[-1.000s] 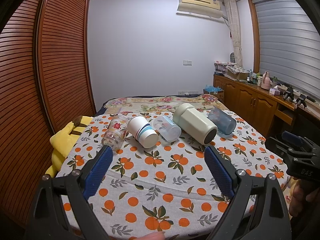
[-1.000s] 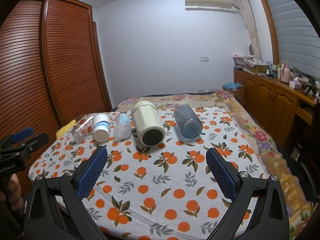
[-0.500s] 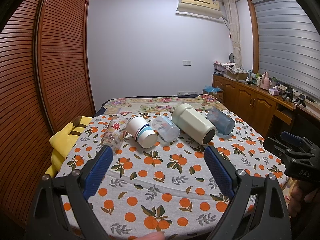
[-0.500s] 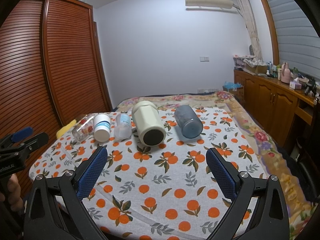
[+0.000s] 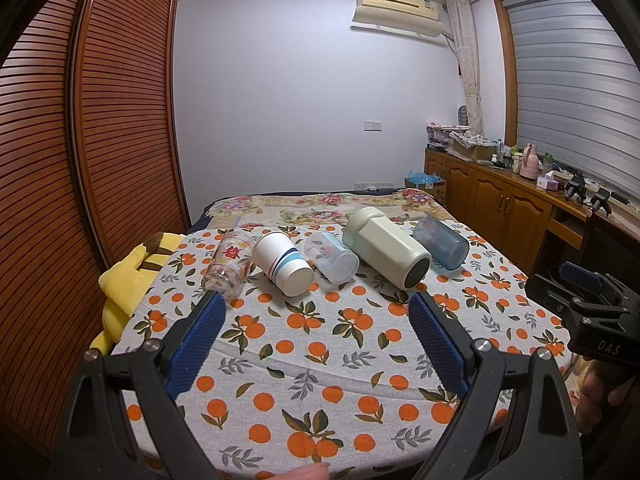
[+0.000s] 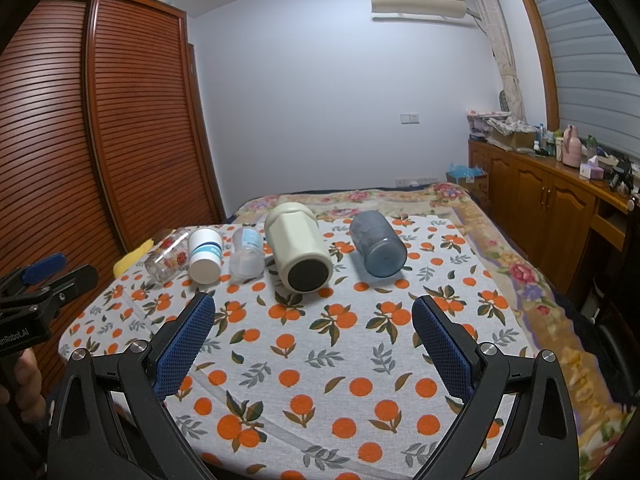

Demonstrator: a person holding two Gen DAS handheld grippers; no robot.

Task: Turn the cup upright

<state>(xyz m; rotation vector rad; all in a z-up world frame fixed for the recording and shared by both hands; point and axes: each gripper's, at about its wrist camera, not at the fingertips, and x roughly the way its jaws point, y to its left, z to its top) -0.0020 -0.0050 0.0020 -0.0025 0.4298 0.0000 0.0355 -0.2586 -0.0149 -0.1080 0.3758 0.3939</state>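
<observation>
Several cups lie on their sides in a row on an orange-print cloth (image 5: pixel 312 344). From the left: a clear glass with red print (image 5: pixel 228 266), a white paper cup with blue stripes (image 5: pixel 283 262), a clear plastic cup (image 5: pixel 331 255), a cream flask (image 5: pixel 386 252) and a blue translucent cup (image 5: pixel 440 242). The right wrist view shows the same row: glass (image 6: pixel 168 255), paper cup (image 6: pixel 205 255), plastic cup (image 6: pixel 248 252), flask (image 6: pixel 298 252), blue cup (image 6: pixel 378 250). My left gripper (image 5: pixel 318 312) is open and empty, short of the row. My right gripper (image 6: pixel 314 316) is open and empty, also short of it.
A yellow plush toy (image 5: pixel 128 276) lies at the cloth's left edge. A slatted wooden wardrobe (image 5: pixel 80 160) stands on the left. A wooden cabinet (image 5: pixel 512 208) with clutter runs along the right. A floral bedspread (image 5: pixel 320 208) lies behind the cups.
The left wrist view has shifted slightly, so the cups sit a little more to the left. The right wrist view is nearly unchanged. Both grippers stay open.
</observation>
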